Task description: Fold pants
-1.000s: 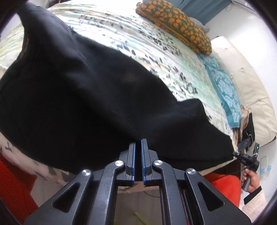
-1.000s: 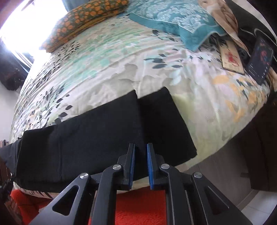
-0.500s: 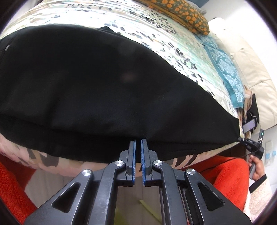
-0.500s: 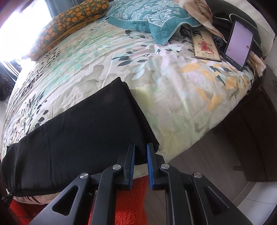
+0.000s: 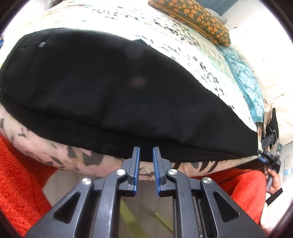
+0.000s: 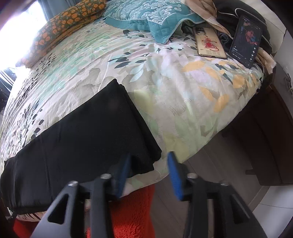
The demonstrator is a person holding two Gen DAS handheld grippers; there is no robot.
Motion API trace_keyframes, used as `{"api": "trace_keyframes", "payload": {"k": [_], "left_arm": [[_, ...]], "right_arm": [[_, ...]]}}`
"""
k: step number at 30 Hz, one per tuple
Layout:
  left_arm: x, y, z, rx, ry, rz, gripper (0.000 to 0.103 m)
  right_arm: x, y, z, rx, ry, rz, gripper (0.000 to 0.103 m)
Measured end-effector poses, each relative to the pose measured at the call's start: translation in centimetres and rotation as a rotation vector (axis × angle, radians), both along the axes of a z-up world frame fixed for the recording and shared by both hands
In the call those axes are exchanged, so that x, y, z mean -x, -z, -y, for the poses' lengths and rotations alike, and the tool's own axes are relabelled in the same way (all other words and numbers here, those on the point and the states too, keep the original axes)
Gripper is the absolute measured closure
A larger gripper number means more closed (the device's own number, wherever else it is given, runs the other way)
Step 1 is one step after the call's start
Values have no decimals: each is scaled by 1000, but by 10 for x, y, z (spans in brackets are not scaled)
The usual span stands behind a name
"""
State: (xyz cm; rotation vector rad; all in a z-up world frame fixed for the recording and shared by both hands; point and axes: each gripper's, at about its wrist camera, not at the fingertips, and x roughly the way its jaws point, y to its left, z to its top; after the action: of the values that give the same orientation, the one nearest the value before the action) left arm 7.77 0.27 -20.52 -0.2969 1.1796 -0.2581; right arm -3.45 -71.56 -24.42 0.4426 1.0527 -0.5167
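Observation:
Black pants (image 5: 109, 87) lie folded lengthwise along the near edge of the floral bed (image 5: 183, 55). In the left wrist view my left gripper (image 5: 146, 152) sits at the pants' near edge. Its jaws are opening, with a narrow gap, and the blue pads (image 5: 137, 164) are off the cloth. In the right wrist view the leg end of the pants (image 6: 87, 131) reaches the bed's (image 6: 183, 91) edge. My right gripper (image 6: 149, 159) is opening wide there. The pants' corner lies loose between its blurred fingers (image 6: 124, 168).
An orange-patterned pillow (image 6: 60, 23) and a teal quilt (image 6: 152, 16) lie at the far side of the bed. Two phones (image 6: 208, 44) (image 6: 246, 40) rest near clothes at the right. A red rug (image 5: 18, 174) covers the floor below. A dark cabinet (image 6: 265, 137) stands right of the bed.
The raised half of the pants came down onto the other half and now lies flat. Both grippers, shut on the cloth before, have let go; the right has opened wide.

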Motion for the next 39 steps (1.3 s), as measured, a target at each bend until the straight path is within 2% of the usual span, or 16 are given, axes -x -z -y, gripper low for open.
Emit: {"api": "trace_keyframes", "payload": {"k": [3, 5, 8, 10, 12, 13, 16, 19, 23, 27, 28, 29, 30, 33, 34, 39], "left_arm": [[-18, -19, -29, -57, -93, 108, 66], [-33, -29, -53, -121, -182, 144, 66], [-34, -40, -100, -60, -332, 176, 62], [-31, -42, -129, -33, -395, 184, 40], [-31, -42, -160, -8, -464, 172, 28], [-33, -40, -175, 16, -491, 158, 27], [-39, -29, -217, 46, -559, 104, 27], [-45, -14, -243, 57, -593, 36, 27], [-55, 2, -249, 67, -588, 16, 27], [-70, 11, -243, 61, -518, -7, 27], [-73, 14, -241, 58, -503, -16, 28], [-73, 16, -243, 58, -489, -20, 32], [-74, 16, -242, 55, -473, -20, 46], [-74, 7, -239, 17, -423, 14, 84], [-71, 0, -239, 28, -402, 23, 90], [-52, -13, -237, 0, -326, -10, 91]], "right_arm": [[7, -31, -29, 145, -45, 30, 35], [1, -54, -66, 191, -138, 67, 35], [-19, -73, -141, 92, -338, 129, 35], [-32, -69, -205, -74, -508, 177, 35], [-41, -58, -270, -193, -656, 213, 35], [-46, -49, -305, -206, -733, 209, 35], [-54, -20, -411, -129, -983, 177, 35], [-53, -3, -487, -41, -1193, 192, 35], [-53, 7, -543, 67, -1374, 181, 44], [-71, 17, -567, 211, -1424, 151, 53], [-76, 20, -572, 251, -1441, 140, 61], [-79, 25, -578, 298, -1457, 122, 81], [-83, 29, -582, 338, -1472, 98, 89], [-85, 24, -584, 362, -1471, 94, 94], [-84, 17, -581, 341, -1454, 112, 94], [-80, -18, -560, 200, -1391, 157, 94]]}}
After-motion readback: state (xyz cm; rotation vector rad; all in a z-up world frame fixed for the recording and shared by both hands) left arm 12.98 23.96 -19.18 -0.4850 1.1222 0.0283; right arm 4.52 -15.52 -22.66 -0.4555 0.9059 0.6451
